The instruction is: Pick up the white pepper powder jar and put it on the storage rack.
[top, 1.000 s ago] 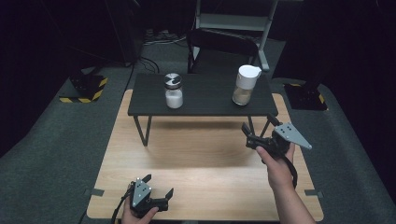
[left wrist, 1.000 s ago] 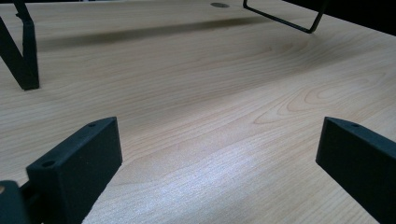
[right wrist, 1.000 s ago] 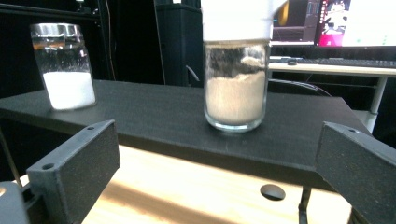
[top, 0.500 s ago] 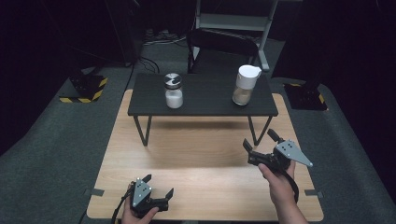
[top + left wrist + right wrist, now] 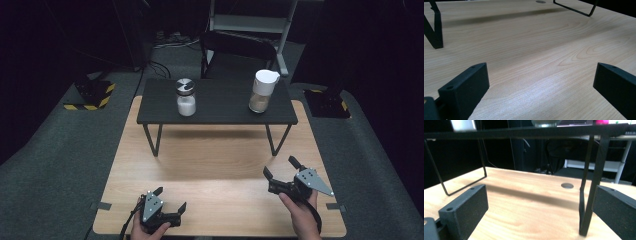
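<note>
1. Grippers, two. Left gripper (image 5: 170, 201) low at the near left edge of the wooden table (image 5: 215, 165), jaws spread wide, nothing between them; bare wood grain ahead in the left gripper view.
2. Right gripper (image 5: 279, 169) above the near right part of the table, jaws likewise wide apart and empty, pointed toward the small black stand (image 5: 220, 107); well short of both jars.
3. Jars, two, upright on the stand and well apart from each other.
4. Glass jar with a silver cap (image 5: 186, 97), left side of the stand, roughly half full of white grains.
5. Jar with a white lid (image 5: 262, 91), right side, holding a pale tan powder in its lower part.
6. Stand legs, thin black wire, seen close in the right gripper view.
</note>
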A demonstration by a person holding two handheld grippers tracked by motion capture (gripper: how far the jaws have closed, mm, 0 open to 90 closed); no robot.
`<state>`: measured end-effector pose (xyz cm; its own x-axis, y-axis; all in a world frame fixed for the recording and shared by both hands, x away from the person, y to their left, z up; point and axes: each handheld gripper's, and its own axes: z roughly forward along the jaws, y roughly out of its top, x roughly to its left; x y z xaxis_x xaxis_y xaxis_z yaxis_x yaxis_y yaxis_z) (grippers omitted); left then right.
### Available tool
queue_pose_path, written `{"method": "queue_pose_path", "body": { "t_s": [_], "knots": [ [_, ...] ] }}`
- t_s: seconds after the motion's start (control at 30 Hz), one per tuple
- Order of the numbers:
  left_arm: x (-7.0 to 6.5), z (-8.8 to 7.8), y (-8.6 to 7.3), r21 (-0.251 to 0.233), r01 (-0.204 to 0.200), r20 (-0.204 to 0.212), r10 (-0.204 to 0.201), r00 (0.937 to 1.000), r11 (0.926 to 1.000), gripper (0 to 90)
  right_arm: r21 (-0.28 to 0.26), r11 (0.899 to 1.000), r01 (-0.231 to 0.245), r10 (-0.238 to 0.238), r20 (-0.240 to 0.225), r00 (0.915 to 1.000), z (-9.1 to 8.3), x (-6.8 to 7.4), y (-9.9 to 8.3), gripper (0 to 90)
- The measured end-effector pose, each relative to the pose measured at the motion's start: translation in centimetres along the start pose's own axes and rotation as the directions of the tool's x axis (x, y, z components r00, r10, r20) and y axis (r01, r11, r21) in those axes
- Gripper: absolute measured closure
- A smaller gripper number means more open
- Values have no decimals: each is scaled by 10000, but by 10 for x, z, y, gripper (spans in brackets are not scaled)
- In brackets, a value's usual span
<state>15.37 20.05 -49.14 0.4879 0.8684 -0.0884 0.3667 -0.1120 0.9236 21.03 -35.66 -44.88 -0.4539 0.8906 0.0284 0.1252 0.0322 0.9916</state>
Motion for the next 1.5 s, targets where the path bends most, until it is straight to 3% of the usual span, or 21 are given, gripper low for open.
{"method": "queue_pose_path", "body": {
  "t_s": [0.53,1.17,1.5],
  "knots": [
    [-1,0,1,34,-44,5,44,10000,10000,6,1057,9933,-462,446,176,9989,-19,-3,-34,3],
    [0,1,1,67,-13,78,12,10000,10000,6,2043,9789,-99,8,443,9990,-31,-2,-45,4],
    [2,1,2,112,78,132,-79,9999,9999,6,2060,9785,67,-171,486,9987,-36,0,-46,3]
  ]
}}
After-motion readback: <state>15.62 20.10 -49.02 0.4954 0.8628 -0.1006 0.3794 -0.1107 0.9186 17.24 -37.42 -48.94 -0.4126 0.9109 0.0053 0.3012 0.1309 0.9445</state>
